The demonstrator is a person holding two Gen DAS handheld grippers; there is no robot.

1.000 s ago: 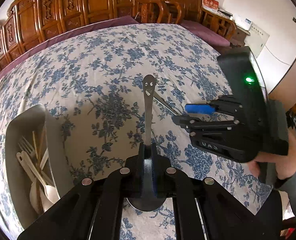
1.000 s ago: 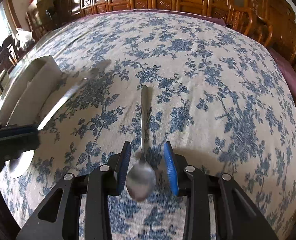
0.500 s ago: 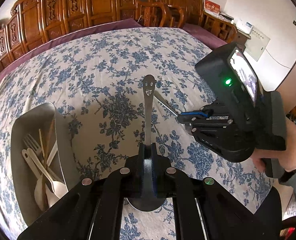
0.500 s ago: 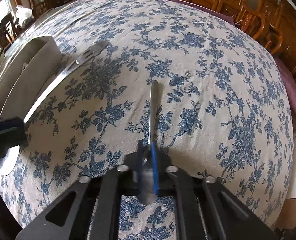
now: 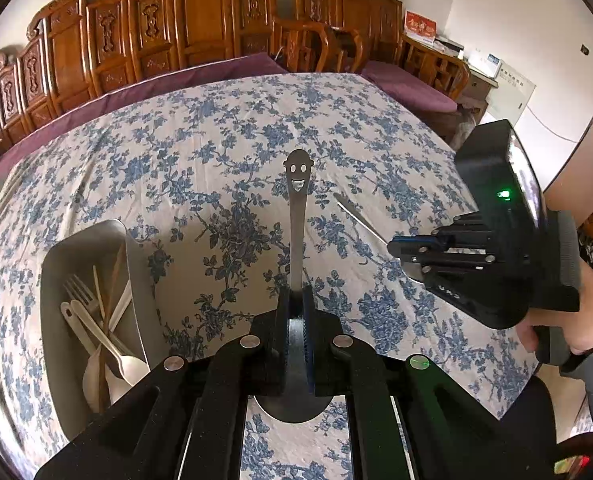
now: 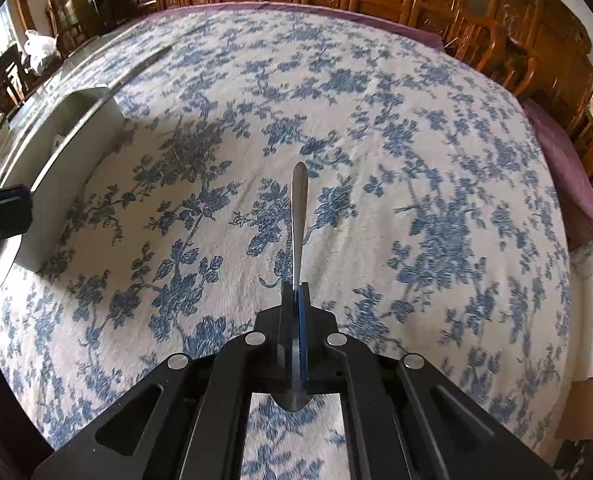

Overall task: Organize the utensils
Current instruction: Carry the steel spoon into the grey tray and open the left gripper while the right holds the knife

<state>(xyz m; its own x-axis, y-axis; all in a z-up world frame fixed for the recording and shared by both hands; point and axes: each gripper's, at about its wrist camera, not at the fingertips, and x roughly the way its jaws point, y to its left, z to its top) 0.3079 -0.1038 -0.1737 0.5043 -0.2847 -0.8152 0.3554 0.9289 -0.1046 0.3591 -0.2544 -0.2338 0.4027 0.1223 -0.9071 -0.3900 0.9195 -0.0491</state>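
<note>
- Left wrist view: the left tool (image 5: 296, 300) at lower centre is clamped on a smiley-handled spoon (image 5: 298, 216), its handle pointing toward frame centre, its bowl below the pads.
- At lower left a grey tray (image 5: 136, 264) on the floral tablecloth (image 5: 216, 140) holds pale forks, spoons and chopsticks (image 5: 96, 328).
- At right, a hand (image 5: 568, 320) holds the right tool (image 5: 396, 246), closed on a plain spoon (image 5: 358, 214) that sticks out to the upper left.
- Right wrist view: the right tool (image 6: 296, 300) at lower centre is clamped on the plain spoon (image 6: 298, 208), handle pointing up the frame, clear of the cloth.
- The tray (image 6: 76, 120) sits at upper left; the left tool's tip (image 6: 2, 210) shows at the left edge.
</note>
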